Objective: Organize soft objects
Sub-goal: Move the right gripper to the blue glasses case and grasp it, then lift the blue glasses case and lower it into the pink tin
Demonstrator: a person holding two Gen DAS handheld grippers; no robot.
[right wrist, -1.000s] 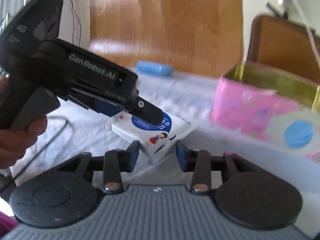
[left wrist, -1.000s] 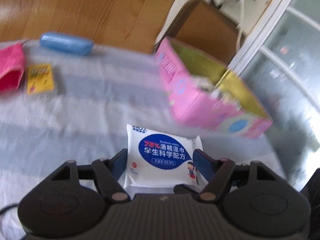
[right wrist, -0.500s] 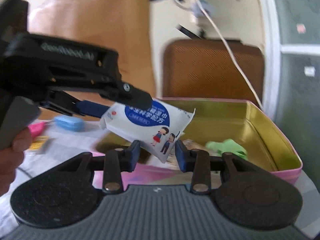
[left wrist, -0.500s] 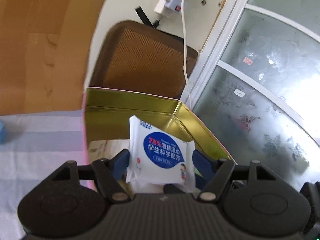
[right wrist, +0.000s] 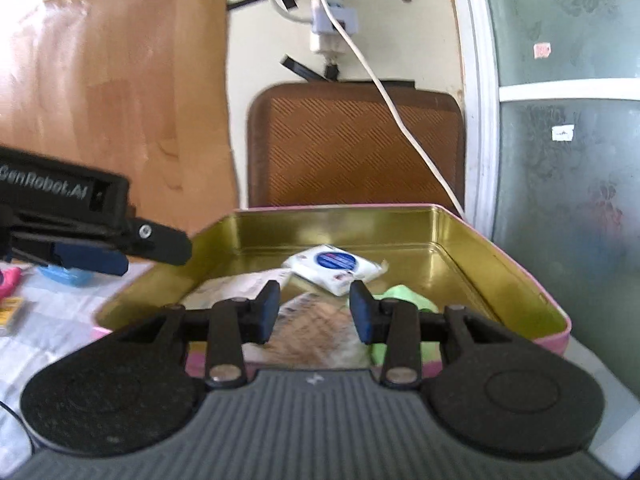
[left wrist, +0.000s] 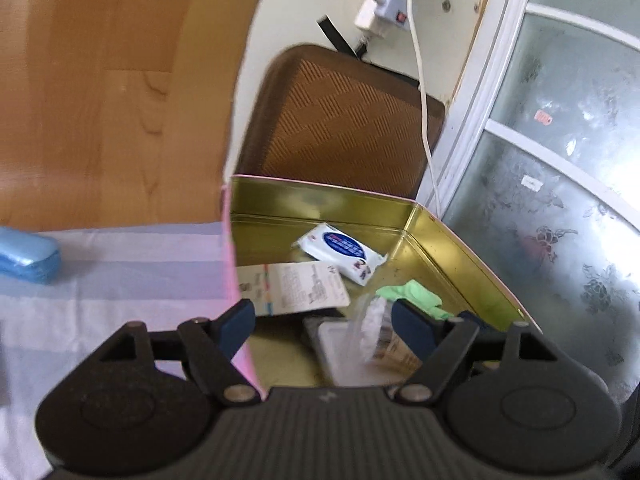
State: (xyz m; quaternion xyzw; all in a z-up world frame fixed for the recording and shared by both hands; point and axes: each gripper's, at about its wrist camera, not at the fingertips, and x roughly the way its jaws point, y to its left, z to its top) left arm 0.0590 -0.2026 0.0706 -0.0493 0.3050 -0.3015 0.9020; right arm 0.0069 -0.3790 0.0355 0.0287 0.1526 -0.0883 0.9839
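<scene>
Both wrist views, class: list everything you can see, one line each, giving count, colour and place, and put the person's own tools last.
tin box: one, pink outside, gold inside, on the striped cloth
wet wipes pack: one, white with blue label, lying in the tin near its far wall
printed leaflet: one, white, in the tin
green cloth: one, in the tin
clear plastic packet: one, in the tin near its front
blue pouch: one, on the cloth left of the tin
brown chair: one, behind the tin
power strip: one, white, on the wall
left gripper: open, empty, jaws have just been opening
right gripper: open, empty
</scene>
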